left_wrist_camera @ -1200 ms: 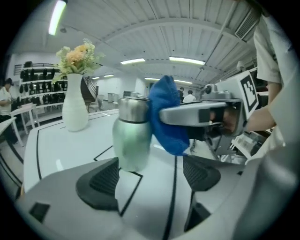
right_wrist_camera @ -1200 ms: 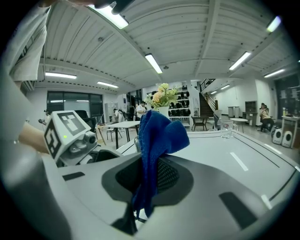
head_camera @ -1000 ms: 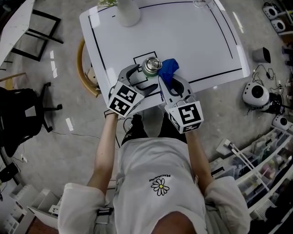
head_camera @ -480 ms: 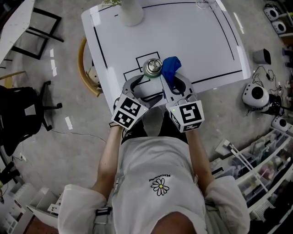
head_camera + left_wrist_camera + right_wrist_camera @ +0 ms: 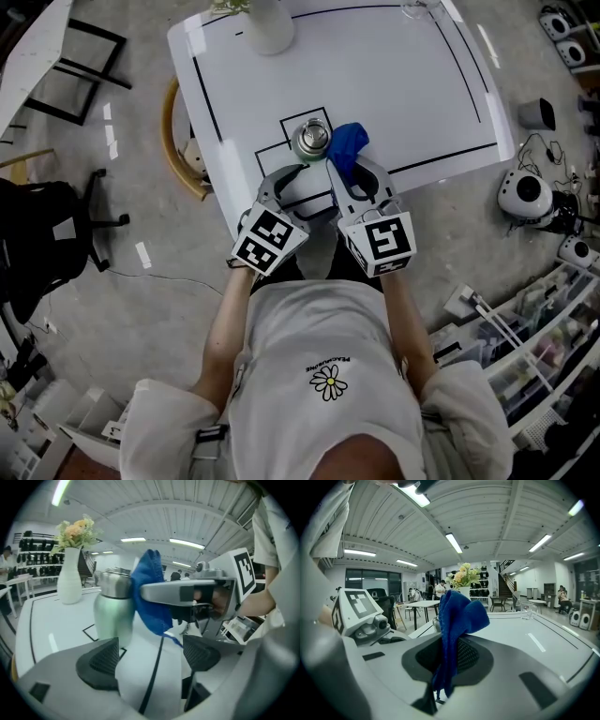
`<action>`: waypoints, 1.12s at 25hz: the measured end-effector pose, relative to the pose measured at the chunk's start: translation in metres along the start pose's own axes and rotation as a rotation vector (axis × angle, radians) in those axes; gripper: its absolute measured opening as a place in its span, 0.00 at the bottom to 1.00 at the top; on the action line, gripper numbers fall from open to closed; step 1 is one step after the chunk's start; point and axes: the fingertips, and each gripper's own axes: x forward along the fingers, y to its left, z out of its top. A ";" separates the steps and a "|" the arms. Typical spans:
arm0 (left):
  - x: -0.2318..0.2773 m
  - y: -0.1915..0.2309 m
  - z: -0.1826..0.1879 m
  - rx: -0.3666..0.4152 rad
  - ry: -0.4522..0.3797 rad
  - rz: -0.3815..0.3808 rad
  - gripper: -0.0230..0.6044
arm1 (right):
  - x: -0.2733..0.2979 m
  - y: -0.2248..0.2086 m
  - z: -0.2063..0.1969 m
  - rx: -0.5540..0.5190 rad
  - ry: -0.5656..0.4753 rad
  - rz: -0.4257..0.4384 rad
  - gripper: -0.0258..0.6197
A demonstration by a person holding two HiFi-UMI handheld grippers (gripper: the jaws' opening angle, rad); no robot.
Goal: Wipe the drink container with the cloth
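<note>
Both forearms reach forward from the person's chest toward 12 o'clock, the left forearm (image 5: 221, 319) angled slightly inward and the right forearm (image 5: 403, 309) nearly straight. The left gripper (image 5: 284, 178) hovers over the near edge of the white table with black line markings (image 5: 403, 84), its tongs spread apart with only the tabletop between them. The right gripper (image 5: 351, 167) has its tongs clamped on the bunched blue cloth (image 5: 349, 142), which stands up out of the jaws.

The brushed-steel cylindrical drink container (image 5: 312, 139) stands upright inside a small black-outlined square at the table's near edge, at 12 o'clock from the left gripper. The cloth sits just beside it at its 3 o'clock. A white vase with flowers (image 5: 265, 23) stands at the far edge.

A second ago the left gripper's tongs flanked the container. They have since drawn back toward 6 o'clock and now sit clear of it, while the right gripper has kept the cloth against the container's side.
</note>
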 end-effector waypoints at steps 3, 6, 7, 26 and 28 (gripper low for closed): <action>-0.007 0.039 -0.003 -0.054 -0.033 0.123 0.70 | 0.000 0.000 0.001 -0.002 0.001 -0.001 0.11; 0.003 0.042 -0.008 -0.026 0.005 0.106 0.70 | -0.001 0.000 0.000 0.001 0.002 -0.004 0.11; 0.006 0.037 -0.006 -0.020 0.010 0.092 0.70 | -0.001 0.001 0.000 0.002 0.002 -0.004 0.11; -0.004 0.028 0.005 -0.020 -0.048 0.058 0.70 | -0.018 0.005 0.017 0.008 0.012 0.056 0.11; -0.019 0.037 0.018 -0.028 -0.085 0.091 0.69 | -0.017 -0.006 0.047 -0.148 -0.004 0.063 0.11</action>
